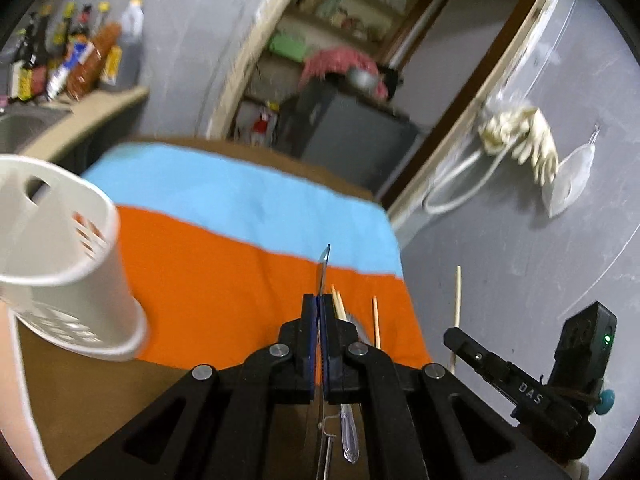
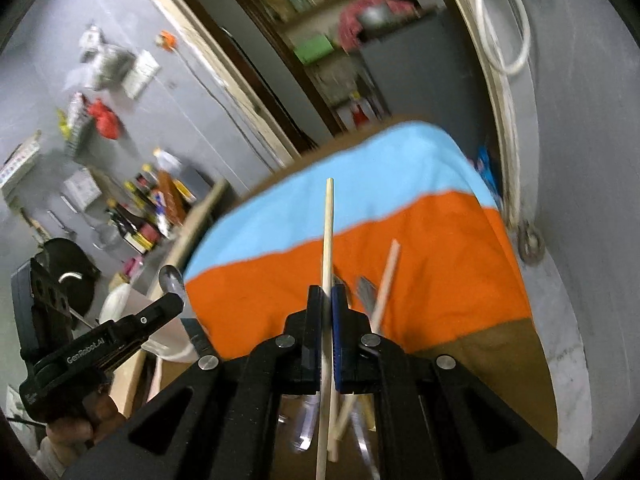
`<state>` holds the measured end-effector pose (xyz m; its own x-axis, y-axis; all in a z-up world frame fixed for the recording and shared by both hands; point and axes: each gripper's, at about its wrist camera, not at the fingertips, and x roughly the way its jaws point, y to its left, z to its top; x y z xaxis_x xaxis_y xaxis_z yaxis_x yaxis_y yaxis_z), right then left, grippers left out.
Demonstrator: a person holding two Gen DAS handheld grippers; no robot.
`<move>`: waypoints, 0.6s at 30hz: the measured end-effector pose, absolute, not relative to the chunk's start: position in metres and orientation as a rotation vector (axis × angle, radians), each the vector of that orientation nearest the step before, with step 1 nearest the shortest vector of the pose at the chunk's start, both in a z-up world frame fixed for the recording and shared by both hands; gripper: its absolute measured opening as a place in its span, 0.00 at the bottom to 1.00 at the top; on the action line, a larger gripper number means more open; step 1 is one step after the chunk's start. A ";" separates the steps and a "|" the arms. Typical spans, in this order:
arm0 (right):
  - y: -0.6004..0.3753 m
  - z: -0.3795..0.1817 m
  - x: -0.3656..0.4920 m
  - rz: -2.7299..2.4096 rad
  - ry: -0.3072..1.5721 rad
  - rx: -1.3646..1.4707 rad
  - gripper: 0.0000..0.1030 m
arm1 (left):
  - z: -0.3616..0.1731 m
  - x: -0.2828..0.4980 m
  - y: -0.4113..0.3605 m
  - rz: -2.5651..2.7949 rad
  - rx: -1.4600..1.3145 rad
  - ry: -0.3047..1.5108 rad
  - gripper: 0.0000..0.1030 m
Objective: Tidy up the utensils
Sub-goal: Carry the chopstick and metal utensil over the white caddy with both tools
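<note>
My left gripper (image 1: 320, 300) is shut on a thin metal utensil (image 1: 323, 268), seen edge-on; its spoon-like bowl shows in the right wrist view (image 2: 171, 278). My right gripper (image 2: 327, 292) is shut on a wooden chopstick (image 2: 329, 220) that points up and away; it also shows at the right of the left wrist view (image 1: 457, 300). More chopsticks (image 1: 339, 304) and clear-handled utensils (image 2: 366, 292) lie on the orange and blue cloth (image 1: 224, 248) under the grippers. A white perforated utensil holder (image 1: 56, 256) stands tilted in view at the left.
The cloth covers a brown table (image 1: 100, 392). A counter with a sink and several sauce bottles (image 1: 80, 56) is at the left. A grey wall (image 1: 520, 240) with hung gloves and a strainer is close on the right. A doorway lies beyond.
</note>
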<state>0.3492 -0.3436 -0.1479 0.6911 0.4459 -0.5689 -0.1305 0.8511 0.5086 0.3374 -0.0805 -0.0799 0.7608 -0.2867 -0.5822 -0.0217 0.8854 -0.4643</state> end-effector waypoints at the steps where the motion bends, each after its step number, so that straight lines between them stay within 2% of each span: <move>1: -0.346 -0.141 0.348 0.342 0.726 0.455 0.04 | -0.076 0.336 -0.078 -0.146 -0.475 0.680 0.02; 18: -0.234 -0.024 0.349 0.526 0.434 0.422 0.04 | 0.030 0.286 0.024 -0.080 -0.462 0.422 0.02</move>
<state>0.3494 -0.2344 -0.0243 0.7797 0.5583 -0.2836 -0.3848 0.7845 0.4864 0.2862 0.0236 0.0297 0.9107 -0.1688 -0.3770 -0.0198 0.8938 -0.4480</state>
